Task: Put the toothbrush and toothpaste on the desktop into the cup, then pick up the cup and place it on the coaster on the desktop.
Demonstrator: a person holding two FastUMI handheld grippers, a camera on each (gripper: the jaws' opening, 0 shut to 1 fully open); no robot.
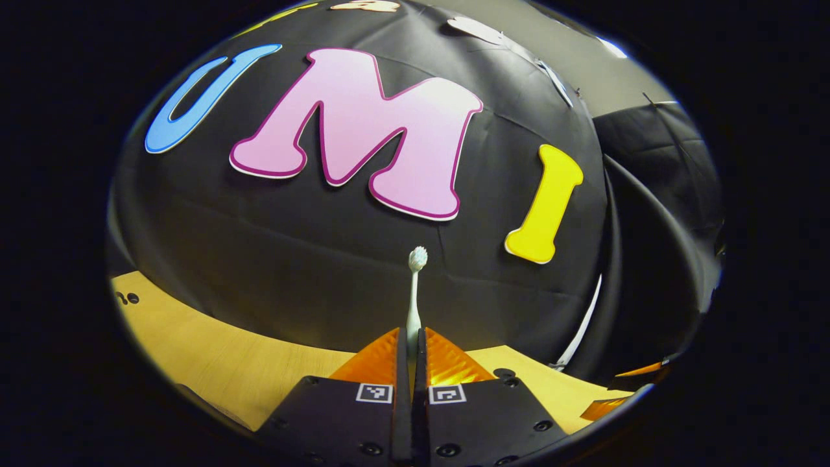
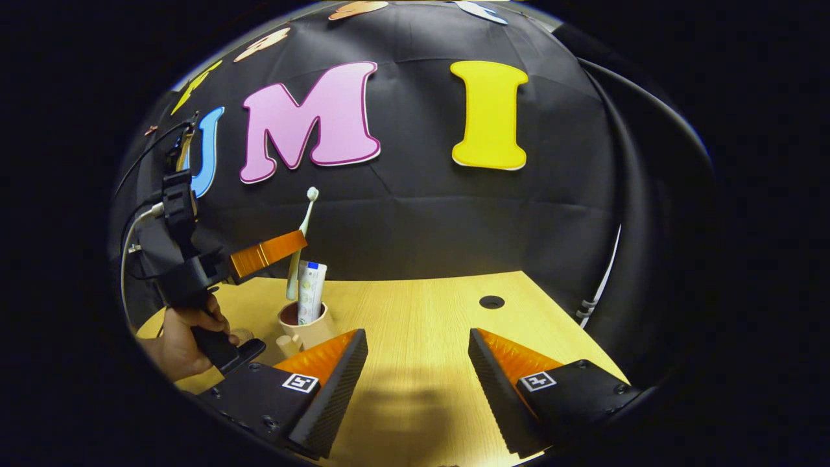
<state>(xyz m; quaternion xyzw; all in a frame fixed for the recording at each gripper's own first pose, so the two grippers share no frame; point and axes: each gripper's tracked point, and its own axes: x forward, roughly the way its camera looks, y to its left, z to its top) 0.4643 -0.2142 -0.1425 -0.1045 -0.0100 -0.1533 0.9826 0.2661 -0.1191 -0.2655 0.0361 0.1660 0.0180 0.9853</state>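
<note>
Left gripper view: the left gripper [image 1: 410, 344] has its two fingers drawn together on the handle of the toothbrush [image 1: 414, 292]. The toothbrush is slim and pale, white to light green, with a small rounded white bristle head at the top. It stands upright out of the closed fingers, head uppermost, against the black booth wall [image 1: 324, 272]. The light wooden worktop [image 1: 214, 350] lies below, with dark round holes near its edge.

Right gripper view: the right gripper [image 2: 418, 363] is wide open and holds nothing. Its fingers stand well apart over bare worktop [image 2: 415, 311]. To the left, farther off, the left gripper [image 2: 295, 243] is held by a person's hand [image 2: 181, 340] on its dark grip. Its fingers reach sideways and clamp the toothbrush [image 2: 305, 220] partway along the handle. The toothbrush is tilted slightly, head up. Its lower end hangs above, or just at, the mouth of the cup [image 2: 310, 327]; whether it touches the rim cannot be told.

The cup is a small beige mug with a darker inside and a stubby handle on its near left side. It stands on the worktop just beyond the right gripper's left finger. The toothpaste [image 2: 311, 292] is a white tube with a blue band at its top end. It stands upright in the cup, beside the toothbrush. A small round object lies on the worktop left of the cup, partly hidden; what it is cannot be told.
</note>
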